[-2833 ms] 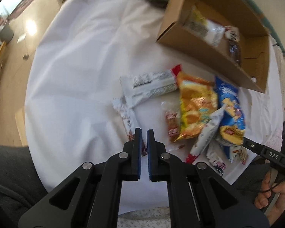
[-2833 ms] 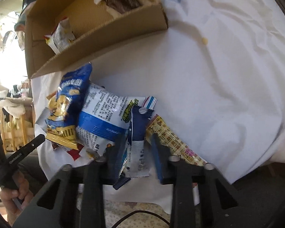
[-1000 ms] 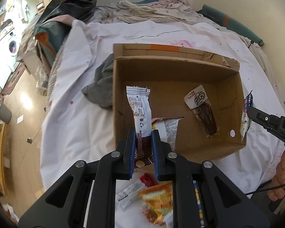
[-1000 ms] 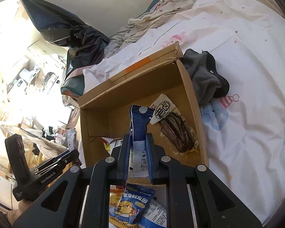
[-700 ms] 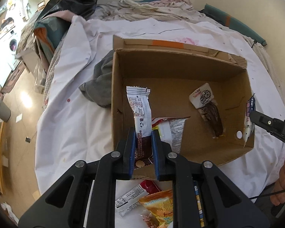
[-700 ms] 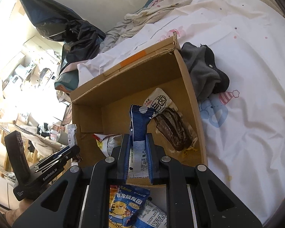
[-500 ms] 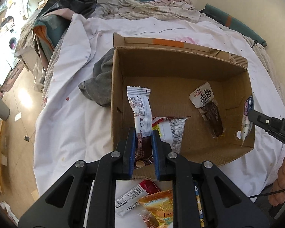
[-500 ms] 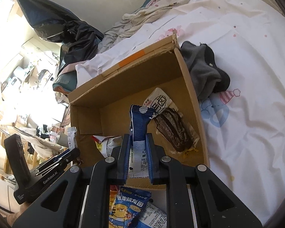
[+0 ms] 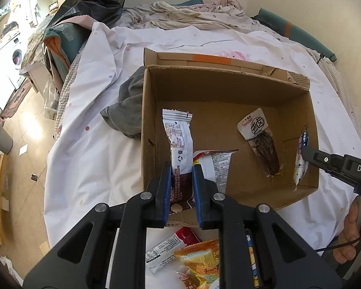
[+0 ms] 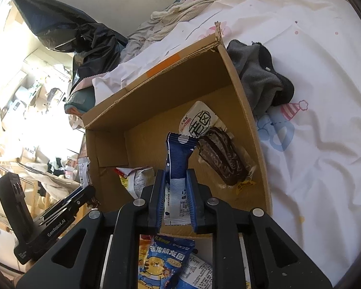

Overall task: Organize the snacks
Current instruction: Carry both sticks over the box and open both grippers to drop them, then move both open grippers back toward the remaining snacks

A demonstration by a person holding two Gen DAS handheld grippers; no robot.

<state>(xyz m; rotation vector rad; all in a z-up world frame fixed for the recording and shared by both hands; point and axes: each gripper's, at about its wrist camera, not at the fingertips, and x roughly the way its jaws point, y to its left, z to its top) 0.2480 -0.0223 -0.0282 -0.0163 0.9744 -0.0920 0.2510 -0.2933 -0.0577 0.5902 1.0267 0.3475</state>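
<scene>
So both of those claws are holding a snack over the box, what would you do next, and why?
Probably open the left gripper and let its white-and-brown packet fall. It already hangs over the cardboard box, where two snacks lie. The right gripper, shut on the blue-and-white packet, could follow.

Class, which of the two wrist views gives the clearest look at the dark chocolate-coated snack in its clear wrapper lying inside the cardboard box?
The right wrist view: the dark chocolate-coated snack in its clear wrapper lies near and large on the brown cardboard box floor, its white label readable. The left wrist view shows the same snack smaller and farther off, though unobstructed.
</scene>
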